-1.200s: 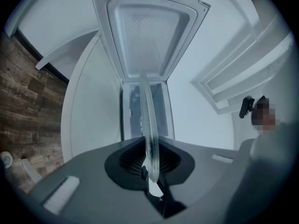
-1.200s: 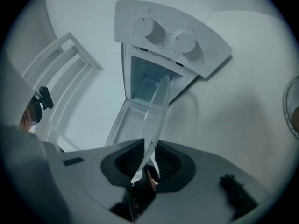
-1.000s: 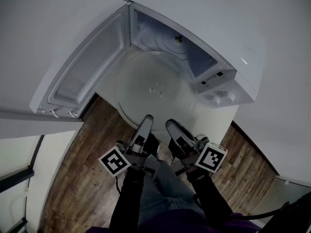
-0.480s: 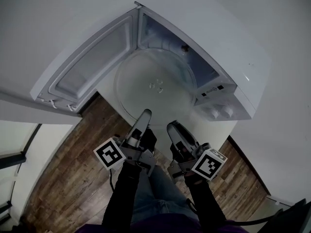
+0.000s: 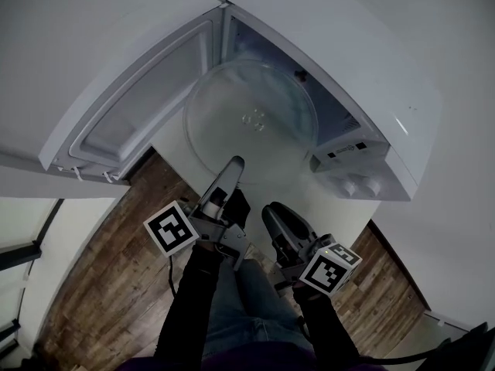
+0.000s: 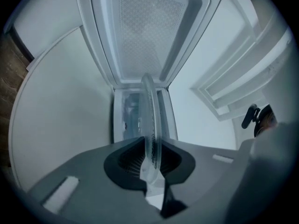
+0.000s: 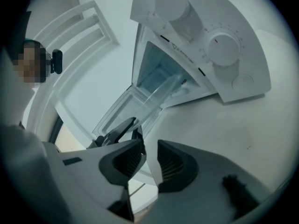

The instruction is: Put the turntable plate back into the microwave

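A white microwave (image 5: 390, 79) seen from steeply above, its door (image 5: 139, 103) swung wide open to the left. The round glass turntable plate (image 5: 251, 122) lies roughly flat in the doorway: its far part is inside the cavity, and its near edge sticks out toward the person. The left gripper (image 5: 234, 163) reaches forward and pinches that near rim. In the left gripper view the glass edge stands between its two ribbed pads, which press on it from either side (they have just been easing apart slightly, with the rim between them). The right gripper (image 5: 272, 212) sits further back, just beside the left and clear of the plate. Its jaws are spread with nothing between them and have just been closing a little. Two round knobs (image 5: 356, 185) show on the control panel to the right of the opening. Below are a wooden floor (image 5: 116, 284) and the person's dark sleeves (image 5: 193, 300).
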The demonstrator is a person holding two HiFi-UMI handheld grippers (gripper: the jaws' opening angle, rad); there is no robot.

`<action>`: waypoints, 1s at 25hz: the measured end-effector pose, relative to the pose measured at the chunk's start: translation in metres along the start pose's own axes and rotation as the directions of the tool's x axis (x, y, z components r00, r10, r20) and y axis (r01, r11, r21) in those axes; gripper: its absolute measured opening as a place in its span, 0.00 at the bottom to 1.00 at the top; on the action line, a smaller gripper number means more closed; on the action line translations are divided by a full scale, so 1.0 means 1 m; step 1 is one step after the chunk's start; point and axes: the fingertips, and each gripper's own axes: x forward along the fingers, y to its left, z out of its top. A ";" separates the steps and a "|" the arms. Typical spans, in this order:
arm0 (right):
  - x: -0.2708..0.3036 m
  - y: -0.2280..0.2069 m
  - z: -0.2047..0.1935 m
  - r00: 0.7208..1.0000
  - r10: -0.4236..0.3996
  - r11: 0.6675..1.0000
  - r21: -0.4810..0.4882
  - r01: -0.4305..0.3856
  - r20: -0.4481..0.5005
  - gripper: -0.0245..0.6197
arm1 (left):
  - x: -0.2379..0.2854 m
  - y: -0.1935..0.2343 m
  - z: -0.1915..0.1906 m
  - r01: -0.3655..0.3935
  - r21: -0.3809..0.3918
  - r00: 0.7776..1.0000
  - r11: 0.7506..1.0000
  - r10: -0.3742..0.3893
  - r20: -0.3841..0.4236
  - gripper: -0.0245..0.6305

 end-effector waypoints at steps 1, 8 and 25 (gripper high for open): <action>0.002 -0.001 -0.001 1.000 -0.009 1.000 -0.005 0.009 -0.006 0.19 | 0.003 0.002 0.000 0.001 -0.009 1.000 1.000 -0.001 -0.008 0.11; 0.014 -0.006 0.001 0.997 -0.077 0.996 -0.048 0.076 -0.026 0.06 | 0.027 0.008 0.003 -0.002 -0.027 0.998 1.000 0.000 -0.068 0.11; 0.031 -0.022 -0.016 0.942 -0.309 0.925 -0.270 0.266 -0.129 0.05 | 0.076 0.030 0.009 -0.024 -0.067 0.991 0.997 0.015 -0.131 0.12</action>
